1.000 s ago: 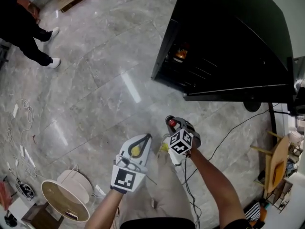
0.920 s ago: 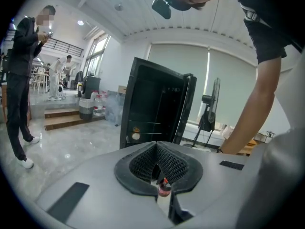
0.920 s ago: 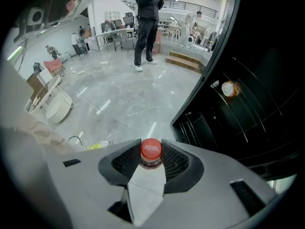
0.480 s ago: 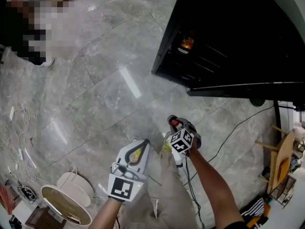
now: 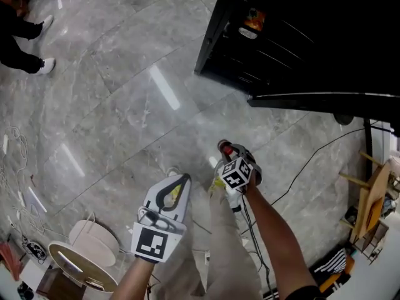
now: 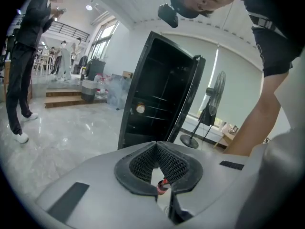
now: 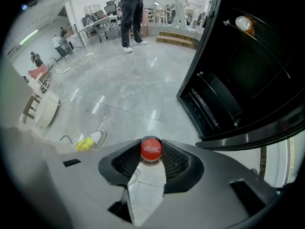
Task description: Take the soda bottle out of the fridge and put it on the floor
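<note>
**Soda bottle out of the fridge.** The soda bottle (image 7: 151,150) is held by its red cap (image 5: 227,148) in the right gripper (image 5: 226,156). The gripper is pointed steeply down over the grey marble floor (image 5: 112,105), a short way in front of the black fridge (image 5: 300,36). In the right gripper view the cap is seen end-on, pinched between the two mesh pads (image 7: 174,162). The bottle's body is largely hidden beneath the jaws; it appears to hang clear of the floor, though its base cannot be made out.

The left gripper (image 5: 183,179) is carried just beside the right one, on the person's left. Its jaws are drawn together at the tips and nothing is gripped between them.

The fridge is shown with its door (image 5: 325,99) swung wide, and dark wire shelves are exposed inside. A small orange item (image 5: 253,20) is left on an upper shelf.

A yellow-and-white shoe (image 7: 88,141) is seen on the floor near the bottle. A black cable (image 5: 300,174) is trailed across the tiles to the right, and a pale cable reel (image 5: 87,255) is stood at the lower left. A bystander in dark trousers and white shoes (image 5: 25,49) is caught at the far upper left, well apart from the grippers. A pedestal fan (image 6: 212,104) is visible beyond the fridge in the left gripper view.
</note>
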